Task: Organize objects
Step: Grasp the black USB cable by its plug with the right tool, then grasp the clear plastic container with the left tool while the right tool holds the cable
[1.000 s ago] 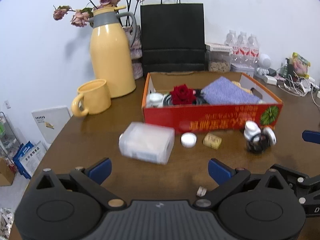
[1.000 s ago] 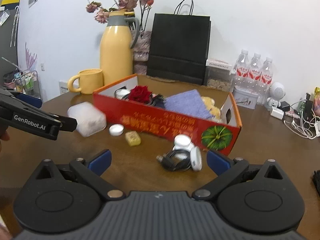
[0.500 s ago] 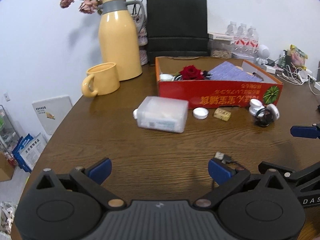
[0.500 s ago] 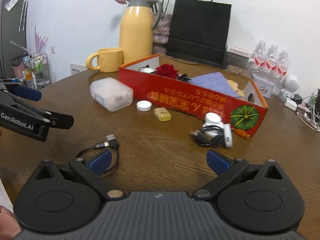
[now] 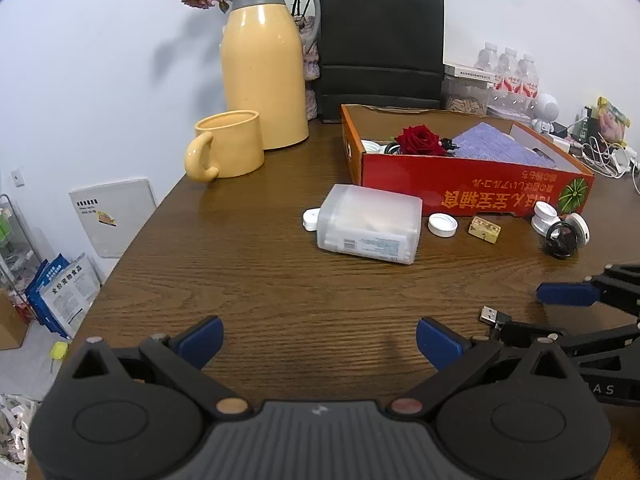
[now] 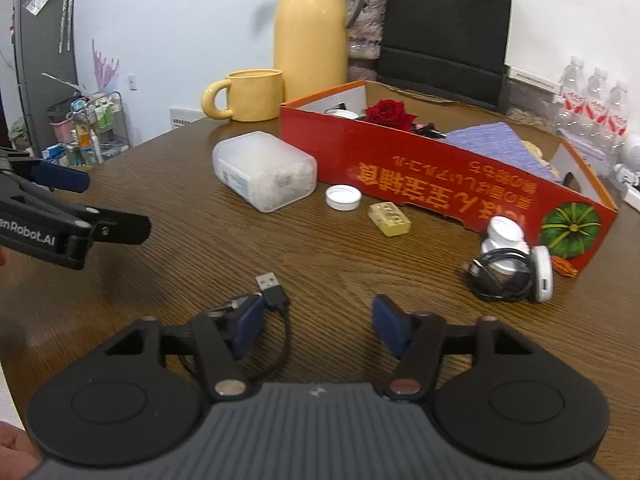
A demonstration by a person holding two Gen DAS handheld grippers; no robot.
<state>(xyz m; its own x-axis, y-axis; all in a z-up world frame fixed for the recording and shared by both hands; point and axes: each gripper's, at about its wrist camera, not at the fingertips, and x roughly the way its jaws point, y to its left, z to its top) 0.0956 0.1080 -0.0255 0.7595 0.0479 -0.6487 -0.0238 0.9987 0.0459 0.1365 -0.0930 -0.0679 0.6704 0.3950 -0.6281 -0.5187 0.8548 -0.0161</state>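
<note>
Wooden table (image 6: 200,280), black USB cable (image 6: 272,288)

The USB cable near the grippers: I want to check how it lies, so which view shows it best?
The right wrist view: the USB cable shows its plug and its black loop by the right gripper. The left wrist view shows only the plug end; the rest is hidden behind that gripper.

On counter (image 6: 200,272): USB cable (image 6: 272,292) at left jaw of right gripper (image 6: 320,320); plastic container (image 6: 264,170), cap (image 6: 343,197), small block (image 6: 389,219) ahead; box (image 6: 440,184) behind; coiled cable (image 6: 502,276) ahead-right.
</note>
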